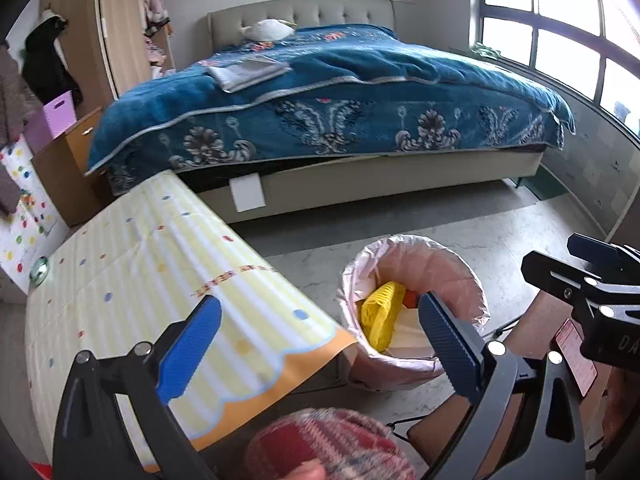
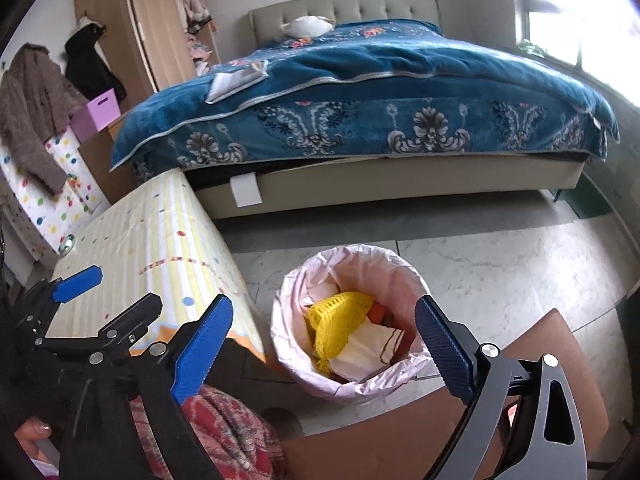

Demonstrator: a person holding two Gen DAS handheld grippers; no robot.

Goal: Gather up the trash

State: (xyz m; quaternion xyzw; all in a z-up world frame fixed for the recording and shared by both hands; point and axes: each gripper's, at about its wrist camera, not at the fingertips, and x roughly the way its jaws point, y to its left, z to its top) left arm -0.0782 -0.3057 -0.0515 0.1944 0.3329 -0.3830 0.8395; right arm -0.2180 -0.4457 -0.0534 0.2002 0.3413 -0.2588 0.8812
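A round bin lined with a pink bag (image 1: 404,240) (image 2: 348,250) stands on the floor beside the table. Inside it lie a yellow foam net (image 1: 380,312) (image 2: 336,312), white paper (image 2: 368,348) and something orange (image 2: 378,314). My left gripper (image 1: 320,346) (image 2: 106,298) hovers open over the table corner and the bin's near left rim, with nothing between its blue pads. My right gripper (image 2: 324,350) (image 1: 572,264) is open above the bin's near side, and it holds nothing either.
A low table with a yellow striped cloth (image 1: 140,280) (image 2: 160,240) sits left of the bin. A bed with a blue blanket (image 1: 340,92) (image 2: 360,80) fills the back. A brown board (image 2: 540,344) lies at the lower right. A red knitted sleeve (image 1: 332,440) (image 2: 224,432) shows at the bottom.
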